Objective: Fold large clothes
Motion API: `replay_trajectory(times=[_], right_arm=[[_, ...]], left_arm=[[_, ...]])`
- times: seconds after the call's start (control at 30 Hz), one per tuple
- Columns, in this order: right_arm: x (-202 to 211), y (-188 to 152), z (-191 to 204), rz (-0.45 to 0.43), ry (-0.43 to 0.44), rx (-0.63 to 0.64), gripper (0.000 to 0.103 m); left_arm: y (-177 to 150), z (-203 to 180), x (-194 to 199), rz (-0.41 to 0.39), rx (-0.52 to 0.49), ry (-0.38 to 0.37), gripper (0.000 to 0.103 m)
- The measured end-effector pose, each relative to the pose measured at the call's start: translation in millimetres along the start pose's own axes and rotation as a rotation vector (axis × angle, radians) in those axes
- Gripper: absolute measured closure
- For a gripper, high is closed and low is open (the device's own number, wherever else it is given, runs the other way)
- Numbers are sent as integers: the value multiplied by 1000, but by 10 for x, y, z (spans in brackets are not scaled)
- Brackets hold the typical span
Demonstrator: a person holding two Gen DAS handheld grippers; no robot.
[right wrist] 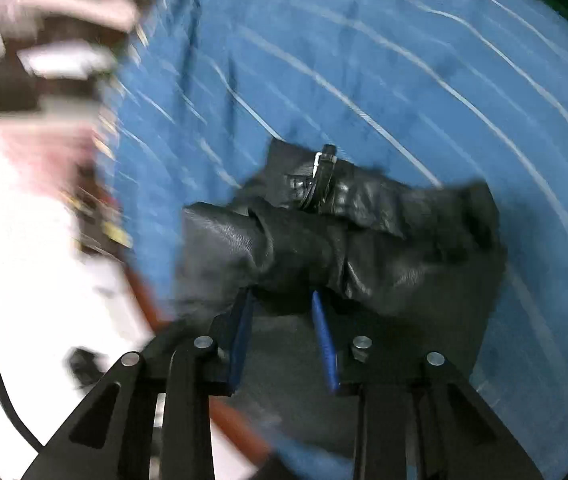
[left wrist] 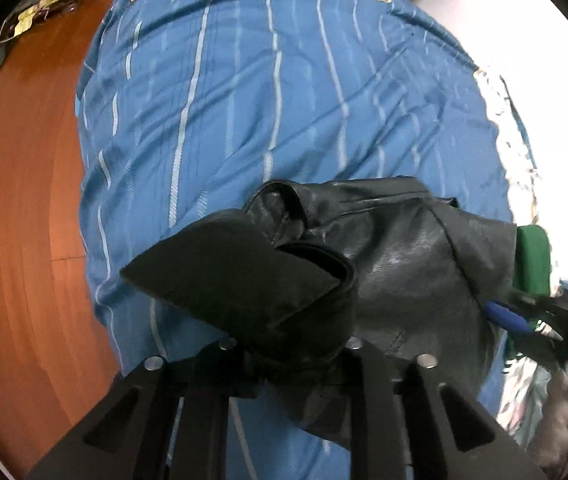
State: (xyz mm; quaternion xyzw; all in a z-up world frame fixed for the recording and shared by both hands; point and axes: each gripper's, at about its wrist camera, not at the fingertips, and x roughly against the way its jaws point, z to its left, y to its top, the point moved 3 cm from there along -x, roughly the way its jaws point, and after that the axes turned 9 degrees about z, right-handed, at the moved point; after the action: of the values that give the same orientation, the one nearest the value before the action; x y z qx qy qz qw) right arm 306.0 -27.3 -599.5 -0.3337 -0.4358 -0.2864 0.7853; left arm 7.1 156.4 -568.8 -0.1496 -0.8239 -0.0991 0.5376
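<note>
On the bed, over a blue striped bedsheet [left wrist: 244,92]: one black leather jacket [left wrist: 403,256], bunched, near the edge beside the wooden floor [left wrist: 16,208]. Left hand-held gripper [left wrist: 287,344]: clamped on a thick fold of the jacket. Right hand-held gripper [right wrist: 284,320]: blue fingers [right wrist: 325,344] set apart either side of a jacket fold; whether they pinch it cannot be told. Buckled strap [right wrist: 321,172]: lying on top of the jacket.

A glossy black leather jacket [left wrist: 403,256] with a soft matt lining lies on a wrinkled blue striped cloth bedsheet [left wrist: 244,100] beside a polished wooden floor [left wrist: 16,200].
</note>
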Motion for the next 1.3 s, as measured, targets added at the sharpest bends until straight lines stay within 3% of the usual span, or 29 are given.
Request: replay_trajectory(times=[0.13, 0.2, 0.23, 0.27, 0.33, 0.37, 0.47, 0.57, 0.67, 0.83, 0.93, 1.03, 1.1, 1.2, 1.23, 1.3], right_arm=[[-253, 274, -2, 87, -55, -53, 71], [-198, 282, 21, 103, -49, -43, 71], [-153, 291, 48, 92, -28, -38, 70], [-20, 214, 30, 64, 25, -27, 67], [260, 7, -75, 0, 141, -23, 61], [431, -137, -163, -43, 195, -29, 61], [675, -522, -488, -102, 176, -87, 61], [571, -798, -732, -50, 157, -154, 61], [284, -979, -808, 39, 83, -176, 64], [-30, -977, -804, 62, -76, -145, 66], [-262, -838, -824, 93, -86, -169, 63], [-211, -766, -852, 135, -44, -153, 63], [-39, -831, -937, 112, 65, -108, 61], [160, -987, -1213, 3, 323, -95, 43], [166, -1012, -1349, -30, 362, -112, 36], [69, -989, -1630, -63, 445, -166, 35]], left_arm=[[55, 36, 46, 49, -15, -54, 78], [66, 8, 167, 63, -39, -20, 71], [51, -3, 258, 62, -57, 13, 63], [23, 12, 323, 54, -76, 40, 42], [-5, -40, 497, 31, -131, 92, 9], [-34, -72, 607, 6, -162, 121, 9], [-80, -219, 769, -53, -252, 214, 9], [-45, -430, 693, -88, -324, 294, 9], [13, -568, 426, -59, -338, 368, 9], [11, -491, -147, 33, -371, 538, 8], [56, -269, -427, 103, -338, 498, 0], [151, -185, -386, 150, -276, 427, 0], [147, -192, -221, 134, -266, 392, 0], [50, -146, 136, 82, -225, 288, 0], [-1, -109, 212, 74, -202, 251, 0], [-91, -38, 259, 78, -159, 172, 0]])
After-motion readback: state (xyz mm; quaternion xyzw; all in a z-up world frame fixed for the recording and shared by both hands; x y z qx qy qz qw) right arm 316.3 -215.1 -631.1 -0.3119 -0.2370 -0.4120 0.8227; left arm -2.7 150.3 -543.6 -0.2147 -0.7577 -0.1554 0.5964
